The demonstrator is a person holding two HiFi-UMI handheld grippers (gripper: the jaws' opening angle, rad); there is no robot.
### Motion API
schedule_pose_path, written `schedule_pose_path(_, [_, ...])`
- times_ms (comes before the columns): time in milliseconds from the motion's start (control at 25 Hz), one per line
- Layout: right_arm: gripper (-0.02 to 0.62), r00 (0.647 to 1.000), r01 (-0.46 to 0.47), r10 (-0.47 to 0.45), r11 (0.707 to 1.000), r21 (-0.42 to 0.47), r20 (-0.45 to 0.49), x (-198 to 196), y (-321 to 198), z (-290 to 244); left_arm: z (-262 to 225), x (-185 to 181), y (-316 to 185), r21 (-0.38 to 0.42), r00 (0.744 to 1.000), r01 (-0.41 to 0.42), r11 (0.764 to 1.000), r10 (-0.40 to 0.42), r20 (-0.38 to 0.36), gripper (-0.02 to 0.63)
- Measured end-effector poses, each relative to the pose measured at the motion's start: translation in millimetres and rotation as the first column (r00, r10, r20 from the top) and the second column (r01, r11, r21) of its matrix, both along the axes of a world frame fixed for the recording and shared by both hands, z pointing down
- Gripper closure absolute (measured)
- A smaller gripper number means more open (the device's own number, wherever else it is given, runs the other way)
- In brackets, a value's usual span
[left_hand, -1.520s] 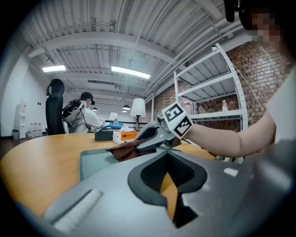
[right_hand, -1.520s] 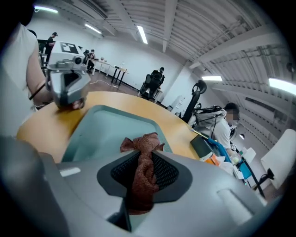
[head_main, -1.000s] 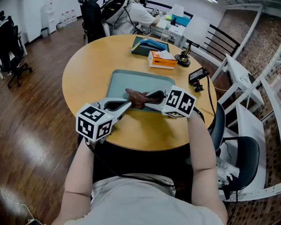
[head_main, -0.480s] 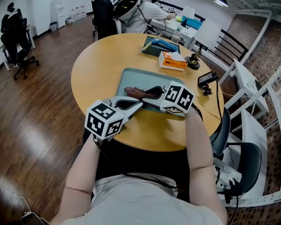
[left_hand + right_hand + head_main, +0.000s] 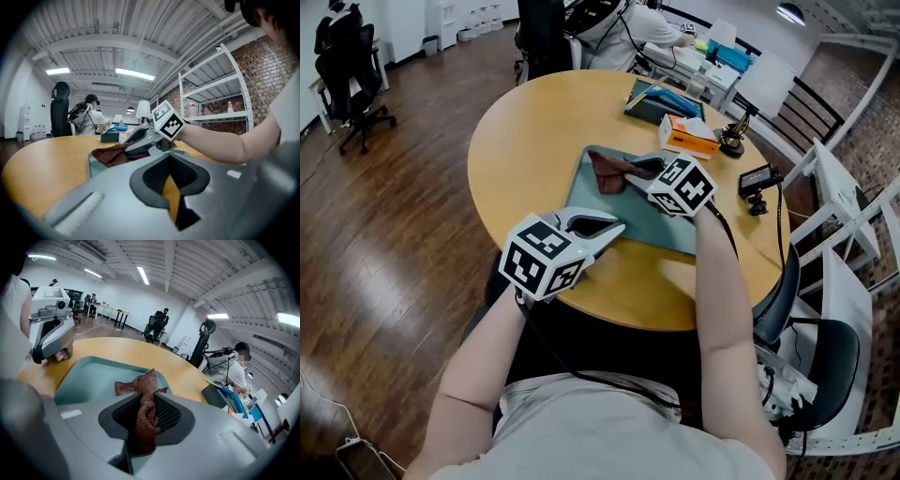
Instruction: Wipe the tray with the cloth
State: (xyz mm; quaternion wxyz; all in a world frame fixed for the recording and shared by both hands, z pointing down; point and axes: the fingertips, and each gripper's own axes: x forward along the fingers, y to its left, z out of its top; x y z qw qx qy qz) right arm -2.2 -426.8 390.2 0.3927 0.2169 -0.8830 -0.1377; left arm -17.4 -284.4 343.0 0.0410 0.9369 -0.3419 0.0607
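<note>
One cloth (image 5: 606,174) sits pinched lengthwise in the right hand-held gripper (image 5: 630,169); left hand-held gripper (image 5: 614,228) pressed together.

Resting on round wooden table (image 5: 534,122): orange tissue box (image 5: 692,138), dark bin (image 5: 661,101) holding blue items just behind it, small black camera (image 5: 759,180) near right edge. Standing on wood floor (image 5: 384,234): black office chair (image 5: 352,56), white shelving rack (image 5: 853,253).

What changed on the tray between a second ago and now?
The right gripper, shut on the cloth, has moved it across the tray, away from the person and toward the far left corner. The left gripper stayed at the tray's near edge, and the tray kept its place on the table.
</note>
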Motion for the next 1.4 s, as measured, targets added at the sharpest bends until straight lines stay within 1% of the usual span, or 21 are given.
schedule_pose_path(120, [0.517, 0.999, -0.038, 0.038, 0.999, 0.004, 0.005, -0.2, -11.7, -1.6, -0.1, -0.1, 0.6, 0.001, 1.000, 0.000, 1.000, 0.000, 0.001, 0.606])
schedule_pose_path(240, [0.518, 0.990, -0.140, 0.140, 0.990, 0.021, -0.002, 13.4, -33.2, 0.1, -0.5, -1.0, 1.0, 0.001, 1.000, 0.002, 1.000, -0.002, 0.000, 0.606])
schedule_pose_path(320, [0.517, 0.981, -0.191, 0.192, 0.981, 0.037, -0.017, 21.3, -43.9, 5.2, -0.1, -0.6, 1.1, 0.000, 1.000, 0.000, 1.000, 0.000, 0.002, 0.606])
schedule_pose_path(440, [0.517, 0.980, -0.195, 0.196, 0.980, 0.048, -0.024, 15.4, -45.0, 8.1, -1.1, 0.4, 3.6, 0.001, 1.000, -0.009, 1.000, 0.009, 0.002, 0.606])
schedule_pose_path(520, [0.517, 0.988, -0.152, 0.153, 0.987, 0.044, -0.006, -5.6, -39.7, 6.2, -1.1, -3.7, 6.2, 0.001, 1.000, -0.006, 1.000, 0.006, 0.000, 0.606])
schedule_pose_path(600, [0.517, 0.997, -0.073, 0.072, 0.997, 0.018, 0.039, -34.5, -31.3, 3.9, -0.3, -8.1, 6.4, 0.001, 1.000, 0.005, 1.000, -0.005, -0.004, 0.606])
schedule_pose_path(680, [0.515, 0.995, 0.001, 0.001, 1.000, -0.022, 0.101, -55.3, -21.8, 0.5, 0.1, -6.7, 4.8, 0.002, 1.000, 0.006, 1.000, -0.006, -0.010, 0.606])
schedule_pose_path(720, [0.515, 0.994, 0.016, -0.012, 0.999, -0.032, 0.111, -59.6, -19.1, -0.1, 0.2, -5.1, 4.0, 0.002, 1.000, 0.004, 1.000, -0.004, -0.011, 0.606])
schedule_pose_path(760, [0.515, 0.995, 0.019, -0.016, 0.999, -0.032, 0.096, -60.4, -17.9, 1.5, 0.0, -3.8, 3.5, 0.003, 1.000, 0.001, 1.000, -0.001, -0.012, 0.606])
schedule_pose_path(840, [0.516, 0.999, 0.027, -0.026, 0.999, -0.024, 0.027, -58.5, -12.7, 8.6, -0.6, -2.8, 3.2, 0.005, 1.000, -0.001, 1.000, 0.001, -0.012, 0.606])
schedule_pose_path(880, [0.516, 0.999, 0.042, -0.042, 0.999, -0.029, 0.004, -58.6, -6.1, 11.4, -0.7, -2.9, 3.4, 0.005, 1.000, -0.001, 1.000, 0.001, -0.012, 0.606])
schedule_pose_path(960, [0.517, 0.995, 0.100, -0.100, 0.994, -0.053, -0.008, -62.4, 15.1, 11.9, -0.9, -3.3, 3.7, 0.005, 1.000, 0.000, 1.000, 0.000, -0.011, 0.606])
schedule_pose_path(1040, [0.516, 0.982, 0.187, -0.187, 0.978, -0.097, 0.006, -69.2, 43.8, 8.7, -1.4, -3.6, 3.2, 0.007, 1.000, 0.000, 1.000, 0.000, -0.011, 0.606])
schedule_pose_path(1080, [0.517, 0.971, 0.239, -0.238, 0.962, -0.130, 0.022, -73.2, 59.9, 7.0, -1.5, -3.4, 3.3, 0.008, 1.000, -0.004, 1.000, 0.004, -0.012, 0.606])
schedule_pose_path(1160, [0.516, 0.938, 0.347, -0.338, 0.915, -0.206, 0.076, -81.3, 91.7, 4.0, -1.2, -0.2, 6.5, 0.009, 0.999, -0.033, 0.999, 0.033, -0.013, 0.606])
schedule_pose_path(1200, [0.515, 0.921, 0.389, -0.375, 0.890, -0.237, 0.105, -84.0, 104.4, 2.7, -0.8, 2.7, 9.5, 0.010, 0.998, -0.056, 0.998, 0.056, -0.013, 0.606])
schedule_pose_path(1240, [0.516, 0.910, 0.415, -0.396, 0.873, -0.257, 0.126, -85.2, 112.9, 1.8, -0.5, 5.4, 12.4, 0.010, 0.997, -0.076, 0.997, 0.076, -0.013, 0.606])
schedule_pose_path(1280, [0.516, 0.906, 0.424, -0.402, 0.865, -0.267, 0.134, -84.6, 117.1, 1.8, -0.2, 7.3, 14.2, 0.010, 0.996, -0.087, 0.996, 0.087, -0.013, 0.606])
schedule_pose_path(1320, [0.517, 0.908, 0.420, -0.399, 0.866, -0.271, 0.130, -82.3, 118.2, 2.9, -0.1, 8.2, 15.1, 0.010, 0.996, -0.091, 0.996, 0.091, -0.013, 0.606])
schedule_pose_path(1400, [0.516, 0.917, 0.398, -0.384, 0.878, -0.268, 0.102, -74.1, 118.3, 7.1, 0.2, 9.0, 16.0, 0.008, 0.996, -0.090, 0.996, 0.090, -0.013, 0.606])
